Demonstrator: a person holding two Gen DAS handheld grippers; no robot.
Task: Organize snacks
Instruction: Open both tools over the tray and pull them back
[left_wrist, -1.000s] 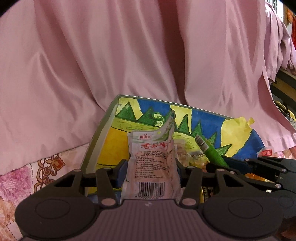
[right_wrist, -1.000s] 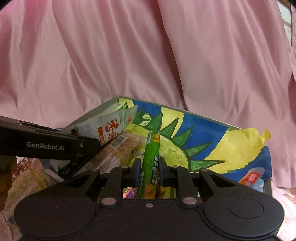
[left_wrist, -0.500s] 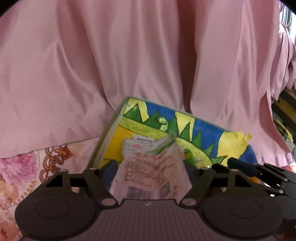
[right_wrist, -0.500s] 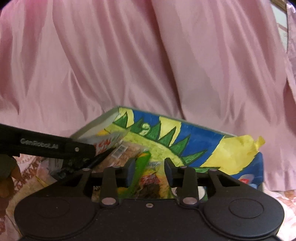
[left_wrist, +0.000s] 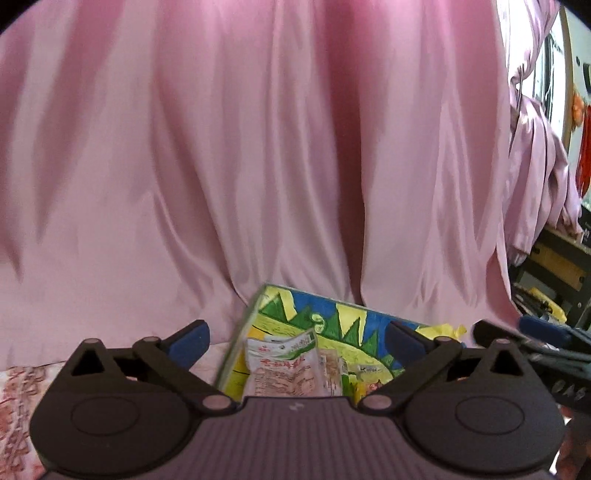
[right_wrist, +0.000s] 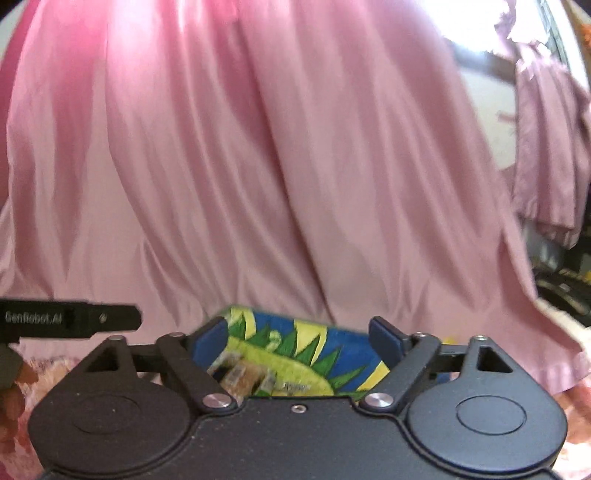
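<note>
Left gripper (left_wrist: 297, 341): jaws just been opening, now spread wide, nothing gripped. White snack packet (left_wrist: 284, 365) sits loose below the gap, touching neither blue pad (left_wrist: 190, 338), leaning inside the painted box (left_wrist: 347, 325). More packets (left_wrist: 364, 376) lying just right of it in the same box. Right gripper (right_wrist: 301, 341): jaws also just been opening, now released, nothing pressed between them. Small wrappers (right_wrist: 240, 376) visible below, down in the box (right_wrist: 332, 341); too blurred to tell which is which. Pink curtain (right_wrist: 277, 166) behind everything. Floral cloth (left_wrist: 16, 413) at lower left.
</note>
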